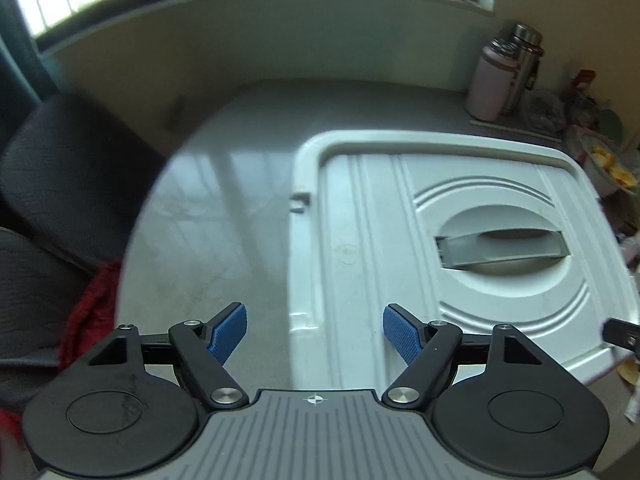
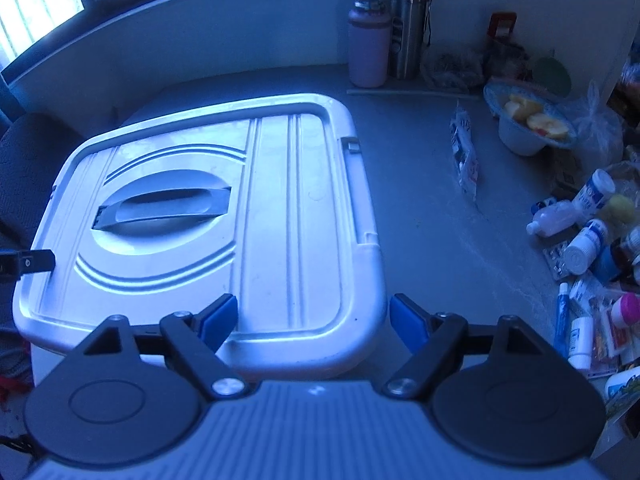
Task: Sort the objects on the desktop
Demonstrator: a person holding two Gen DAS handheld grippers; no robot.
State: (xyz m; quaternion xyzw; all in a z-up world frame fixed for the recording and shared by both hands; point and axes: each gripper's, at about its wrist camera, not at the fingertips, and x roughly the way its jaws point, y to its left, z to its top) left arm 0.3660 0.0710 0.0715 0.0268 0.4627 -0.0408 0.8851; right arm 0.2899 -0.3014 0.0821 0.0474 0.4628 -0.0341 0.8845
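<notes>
- Left gripper [image 1: 315,332]: jaws apart, nothing between the blue pads; they hover over the left edge of the white storage box lid [image 1: 380,240].
- Right gripper [image 2: 314,320]: jaws apart and empty, straddling the lid's near right corner.
- Lid: closed, grey handle [image 2: 164,208] lying flat in its oval recess.
- Grey surface [image 2: 432,200]: carries the box at centre.
- Right wrist view, 3 o'clock: scattered medicine bottles [image 2: 588,240] and tubes, unsorted.
- 1 o'clock: bowl of fruit pieces [image 2: 528,124].
- 12 o'clock: pink flask [image 2: 368,44] beside steel flask [image 2: 408,28], both upright against the wall.
</notes>
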